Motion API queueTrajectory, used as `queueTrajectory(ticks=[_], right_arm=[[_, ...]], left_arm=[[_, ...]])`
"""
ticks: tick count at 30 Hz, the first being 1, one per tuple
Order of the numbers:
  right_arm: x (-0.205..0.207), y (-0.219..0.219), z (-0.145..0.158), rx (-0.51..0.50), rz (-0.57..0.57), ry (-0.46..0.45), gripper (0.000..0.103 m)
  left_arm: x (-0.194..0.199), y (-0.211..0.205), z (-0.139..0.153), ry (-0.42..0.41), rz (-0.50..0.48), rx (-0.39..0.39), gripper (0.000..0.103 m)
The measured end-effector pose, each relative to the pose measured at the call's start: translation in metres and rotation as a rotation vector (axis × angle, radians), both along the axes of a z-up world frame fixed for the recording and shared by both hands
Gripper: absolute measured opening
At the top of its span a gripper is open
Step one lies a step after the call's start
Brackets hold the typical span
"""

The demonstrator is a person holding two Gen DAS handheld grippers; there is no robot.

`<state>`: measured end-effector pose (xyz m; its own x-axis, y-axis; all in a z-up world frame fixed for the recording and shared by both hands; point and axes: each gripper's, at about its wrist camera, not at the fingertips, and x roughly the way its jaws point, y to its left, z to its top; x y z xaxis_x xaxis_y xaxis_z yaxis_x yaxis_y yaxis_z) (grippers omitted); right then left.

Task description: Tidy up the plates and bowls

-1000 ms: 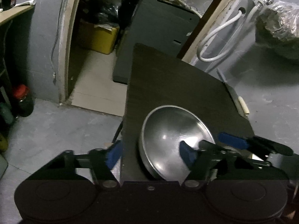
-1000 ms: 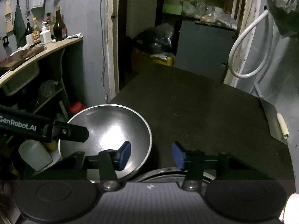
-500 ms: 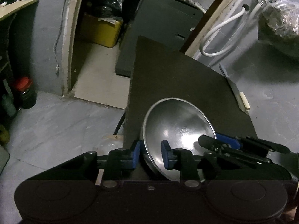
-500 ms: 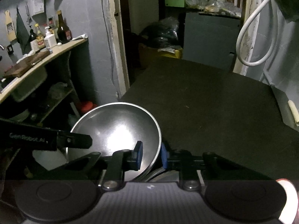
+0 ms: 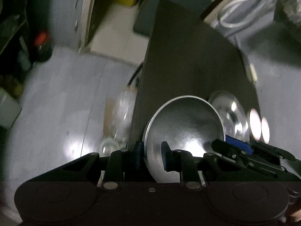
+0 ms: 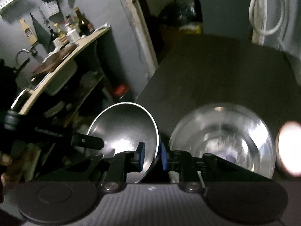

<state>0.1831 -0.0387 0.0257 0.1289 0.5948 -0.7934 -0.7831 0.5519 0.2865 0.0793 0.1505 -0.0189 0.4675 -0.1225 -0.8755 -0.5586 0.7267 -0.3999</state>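
A steel bowl (image 5: 185, 130) is held tilted above the left edge of the dark table (image 5: 188, 56). My left gripper (image 5: 152, 155) is shut on its near left rim. My right gripper (image 6: 152, 156) is shut on its right rim; the bowl also shows in the right wrist view (image 6: 126, 131). The right gripper also appears in the left wrist view (image 5: 237, 146). A second, shinier steel bowl (image 6: 222, 137) sits on the table to the right, also seen in the left wrist view (image 5: 229, 113).
The table's left edge drops to a grey floor (image 5: 56, 103) with a plastic bottle (image 5: 120, 116) below. A shelf with bottles (image 6: 71, 32) stands at left. A white hose (image 6: 263, 9) hangs at the far right wall. A bright object (image 6: 289, 148) lies right of the shiny bowl.
Both grippers have closed on the bowl's rim and lifted it up and tilted it. The second bowl underneath has come into view. The views are blurred by motion.
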Motion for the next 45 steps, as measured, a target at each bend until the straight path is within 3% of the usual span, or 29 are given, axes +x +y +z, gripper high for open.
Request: queueTrajectory(ticks=[5,13,18,27,31,36,39,41,45], right_arm=[[-0.004,-0.033,-0.004,-0.083,-0.063,0.131,0.021],[0.002,-0.097,-0.018,-0.101,-0.143,0.345,0.021],[0.008,-0.126,-0.026,-0.111,-0.215,0.441,0.022],[0.005,-0.136,-0.032,-0.064,-0.282,0.467,0.025],[0.002,-0.135,-0.032,-0.06,-0.297,0.446,0.027],[-0.001,-0.142,-0.029,-0.045,-0.317,0.401,0.039],[-0.001,-0.151,-0.025,-0.009,-0.351,0.372,0.047],[0.0,-0.156,-0.024,0.016,-0.373,0.356,0.056],[0.003,-0.169,-0.022,0.08,-0.42,0.325,0.074]], left_arm=[[0.001,-0.03,0.005,0.063,-0.116,-0.016,0.023],[0.014,-0.062,-0.002,0.141,-0.256,-0.075,0.023],[0.026,-0.082,-0.005,0.172,-0.342,-0.065,0.024],[0.032,-0.095,-0.004,0.191,-0.376,-0.053,0.024],[0.034,-0.098,0.001,0.194,-0.384,0.0,0.027],[0.033,-0.094,0.016,0.202,-0.382,0.066,0.035],[0.035,-0.09,0.033,0.164,-0.373,0.121,0.046],[0.039,-0.087,0.047,0.116,-0.368,0.157,0.066],[0.051,-0.09,0.063,0.044,-0.393,0.2,0.079]])
